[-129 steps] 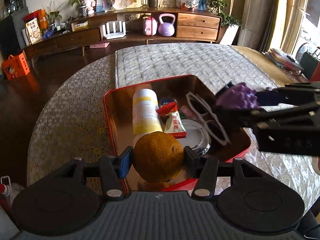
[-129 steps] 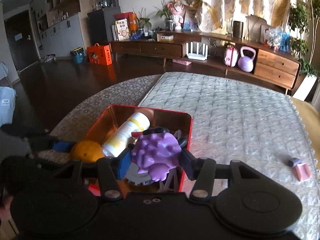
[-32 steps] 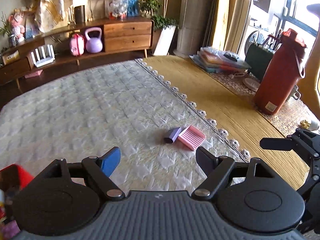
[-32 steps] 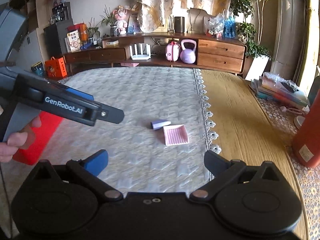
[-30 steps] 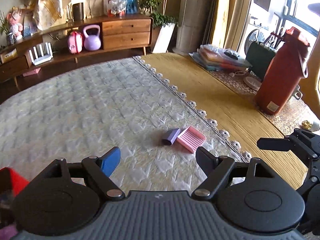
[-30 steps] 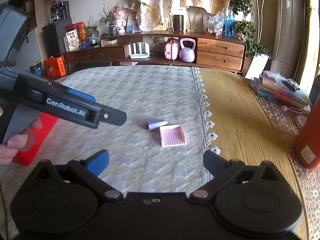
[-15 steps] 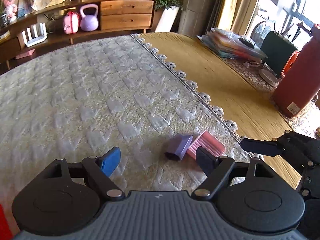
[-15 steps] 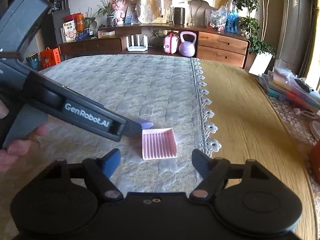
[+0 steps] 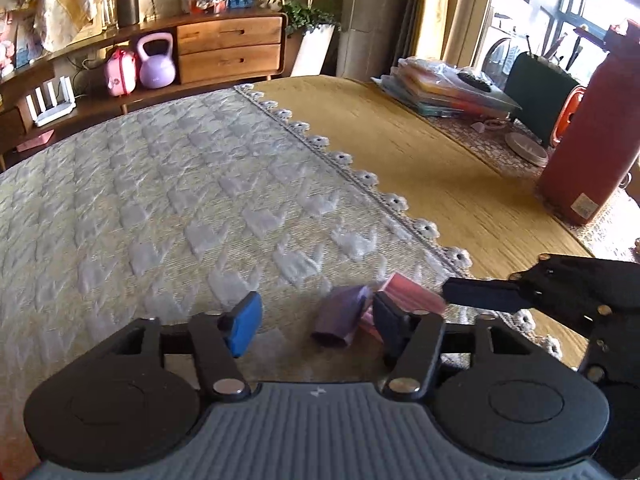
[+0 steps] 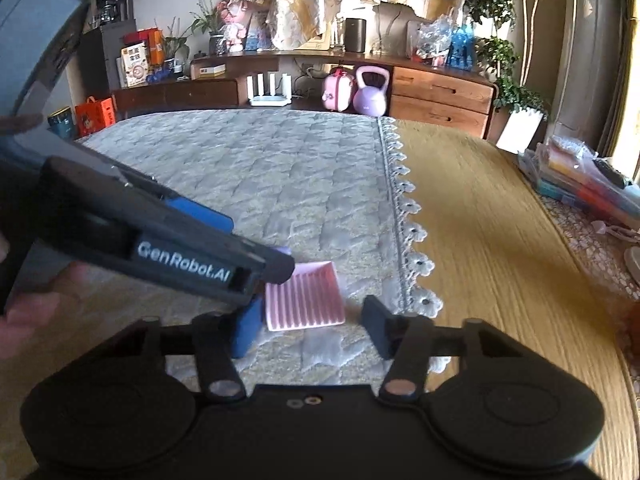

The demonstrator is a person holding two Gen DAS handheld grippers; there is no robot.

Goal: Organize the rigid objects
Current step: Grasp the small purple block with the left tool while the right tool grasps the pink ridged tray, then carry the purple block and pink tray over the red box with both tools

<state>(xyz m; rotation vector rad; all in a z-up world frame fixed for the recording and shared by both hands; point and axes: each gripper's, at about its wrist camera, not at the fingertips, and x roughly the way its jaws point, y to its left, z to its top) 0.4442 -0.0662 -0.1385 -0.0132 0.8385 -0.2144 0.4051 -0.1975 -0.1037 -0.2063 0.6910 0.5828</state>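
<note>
Both tongs, emptied of orange and toy, are closing in, apart: left tongs (image 9: 316,326) bracketing purple block (image 9: 340,316), right tongs (image 10: 310,330) bracketing pink tray (image 10: 306,298).

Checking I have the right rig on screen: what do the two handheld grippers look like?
Both are matte black. Each left gripper and right gripper has two round black discs, silver pivot screws, one blue finger pad and one dark one. The left has a ribbed grey body; its side, seen from the right wrist, reads "GenRobot.AI" in white. No cables or sleeves are visible.
</note>
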